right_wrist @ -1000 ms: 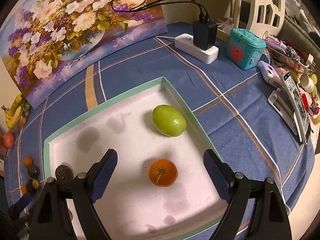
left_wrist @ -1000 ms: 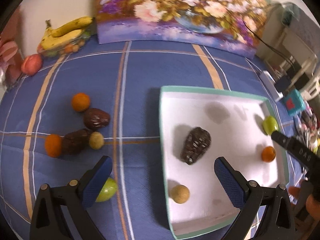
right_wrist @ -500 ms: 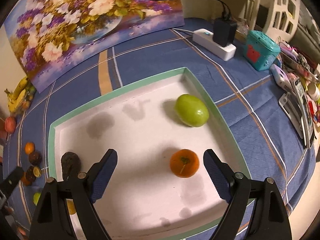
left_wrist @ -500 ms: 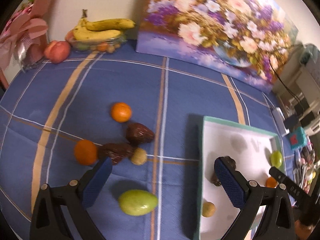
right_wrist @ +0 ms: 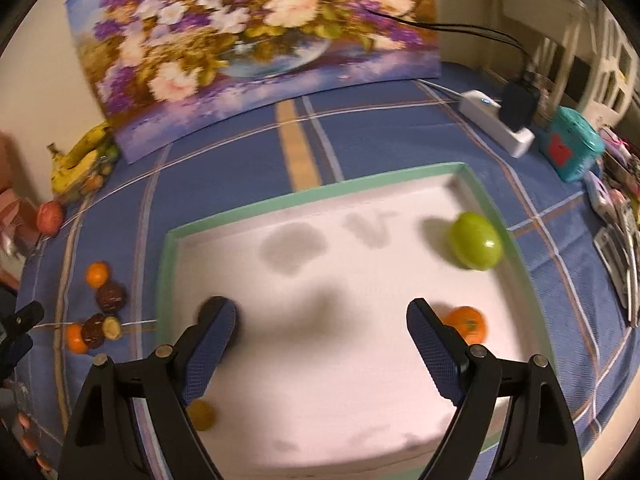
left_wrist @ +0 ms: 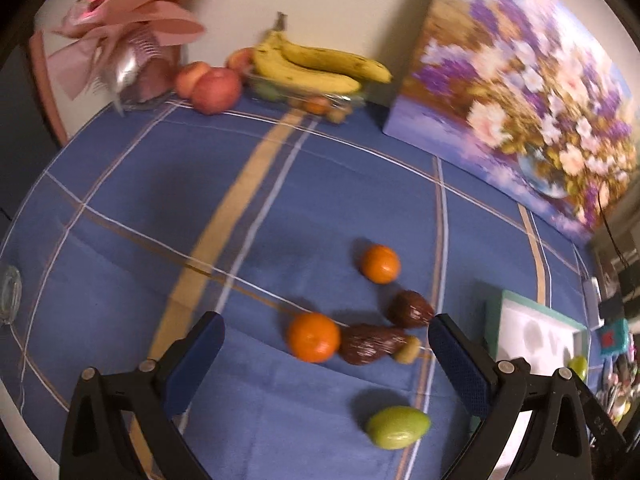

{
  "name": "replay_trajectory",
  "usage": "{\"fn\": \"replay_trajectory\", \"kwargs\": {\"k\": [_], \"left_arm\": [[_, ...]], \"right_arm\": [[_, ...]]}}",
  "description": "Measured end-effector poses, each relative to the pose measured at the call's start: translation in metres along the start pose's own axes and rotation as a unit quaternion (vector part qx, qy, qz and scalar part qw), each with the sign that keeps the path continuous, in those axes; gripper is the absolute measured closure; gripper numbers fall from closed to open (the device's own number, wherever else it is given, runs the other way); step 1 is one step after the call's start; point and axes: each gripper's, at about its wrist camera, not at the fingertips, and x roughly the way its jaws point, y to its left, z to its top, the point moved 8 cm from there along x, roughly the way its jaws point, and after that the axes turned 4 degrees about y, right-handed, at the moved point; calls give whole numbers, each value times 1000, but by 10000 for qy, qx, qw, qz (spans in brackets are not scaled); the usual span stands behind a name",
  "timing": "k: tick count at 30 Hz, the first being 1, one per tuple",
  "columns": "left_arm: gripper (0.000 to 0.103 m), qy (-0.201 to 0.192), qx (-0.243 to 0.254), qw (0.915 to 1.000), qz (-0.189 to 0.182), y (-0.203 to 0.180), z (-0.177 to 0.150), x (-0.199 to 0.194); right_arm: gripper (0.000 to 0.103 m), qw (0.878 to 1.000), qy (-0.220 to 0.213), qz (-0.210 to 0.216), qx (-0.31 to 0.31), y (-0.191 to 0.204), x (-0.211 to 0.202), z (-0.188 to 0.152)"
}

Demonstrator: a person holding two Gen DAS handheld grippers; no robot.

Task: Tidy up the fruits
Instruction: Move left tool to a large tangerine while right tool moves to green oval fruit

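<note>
My left gripper point(left_wrist: 326, 354) is open over the blue cloth, empty, above a loose cluster: two oranges point(left_wrist: 313, 337) point(left_wrist: 380, 263), two dark brown fruits point(left_wrist: 370, 344) point(left_wrist: 409, 309), a small tan fruit point(left_wrist: 407, 351) and a green fruit point(left_wrist: 398, 427). My right gripper point(right_wrist: 320, 340) hangs open and empty over the white tray with a green rim point(right_wrist: 320, 194). In the tray lie a green fruit point(right_wrist: 476, 246), an orange point(right_wrist: 470, 324), a dark fruit point(right_wrist: 210, 308) half hidden by the left finger, and a small yellow fruit point(right_wrist: 202, 414).
Bananas point(left_wrist: 316, 66) in a clear dish, apples point(left_wrist: 216, 90) and a pink wrapped bouquet point(left_wrist: 128, 32) stand at the back wall beside a flower painting point(left_wrist: 520, 92). A power strip point(right_wrist: 496, 124), a teal box point(right_wrist: 570, 142) and clutter line the right edge.
The left gripper swept left from the tray to above the loose fruit cluster, rolling as it went. The right gripper shifted left across the tray, so the green fruit and orange now sit further right.
</note>
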Motion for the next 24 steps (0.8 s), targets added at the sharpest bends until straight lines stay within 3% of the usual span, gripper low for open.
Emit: {"fn": "replay_trajectory", "kwargs": {"k": [12, 18, 24], "left_arm": [[0, -165, -359, 9990, 209, 65, 12, -22], [0, -67, -350, 9993, 103, 74, 10, -22], [0, 108, -202, 9997, 53, 66, 8, -10]], "right_arm": [[15, 9949, 41, 540, -854, 93, -15, -12], [15, 9886, 200, 811, -1250, 135, -15, -30], [15, 9810, 499, 750, -1717, 161, 1, -52]]}}
